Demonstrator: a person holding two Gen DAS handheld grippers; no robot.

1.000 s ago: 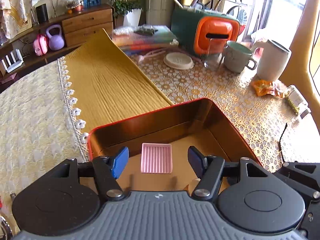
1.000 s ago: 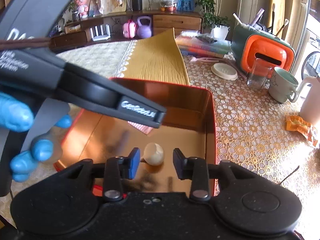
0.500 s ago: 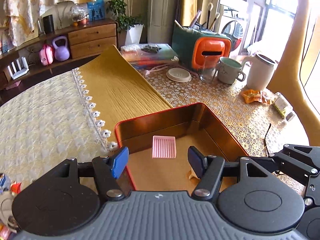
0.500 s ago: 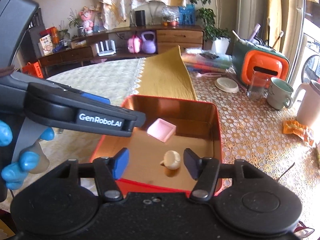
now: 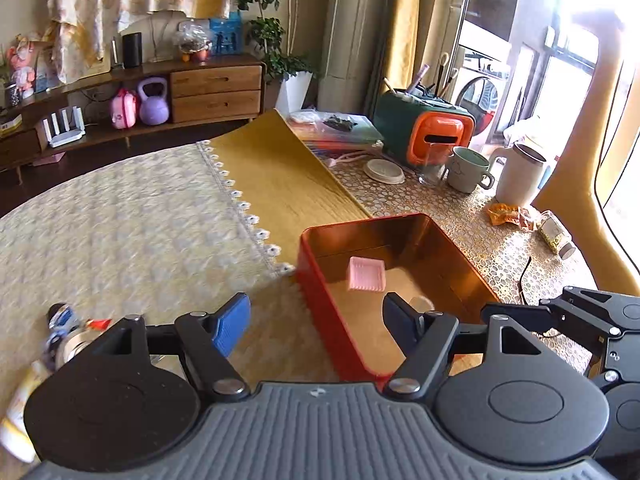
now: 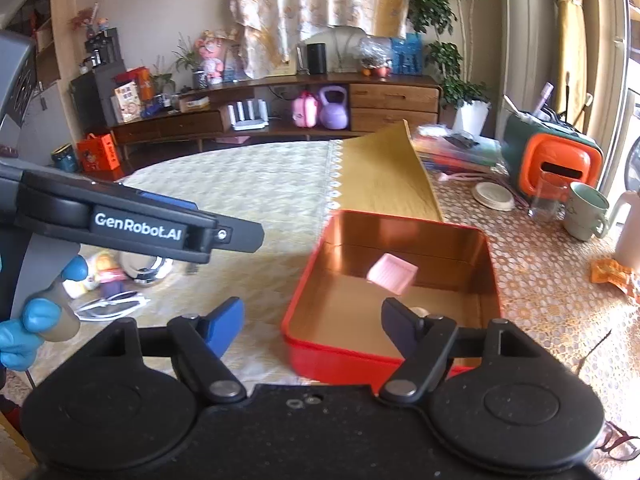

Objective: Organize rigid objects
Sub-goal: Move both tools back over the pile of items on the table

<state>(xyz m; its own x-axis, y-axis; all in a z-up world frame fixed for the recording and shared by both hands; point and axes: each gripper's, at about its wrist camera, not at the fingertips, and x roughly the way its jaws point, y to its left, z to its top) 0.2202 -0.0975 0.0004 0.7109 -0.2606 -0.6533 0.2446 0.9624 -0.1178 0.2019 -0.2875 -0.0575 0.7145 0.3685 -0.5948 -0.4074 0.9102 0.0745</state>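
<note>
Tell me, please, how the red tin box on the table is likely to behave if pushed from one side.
The red tin box looks like thin metal, so probably stiff and light. Holding only a pink tray and a small pale object, it would likely slide, not tip: it sits low and wide. The woven tablecloth might bunch.

White lettering "GenRobot.AI" reads clearly along the black arm of the left tongs (image 6: 224, 236), seen from the right wrist view. Nothing else legible: the printed packets on the far shelf (image 6: 132, 98) blur out.

Ribbed tray (image 5: 367, 274) inside tin (image 5: 320, 280); mugs (image 5: 468, 169) behind tin.
</note>
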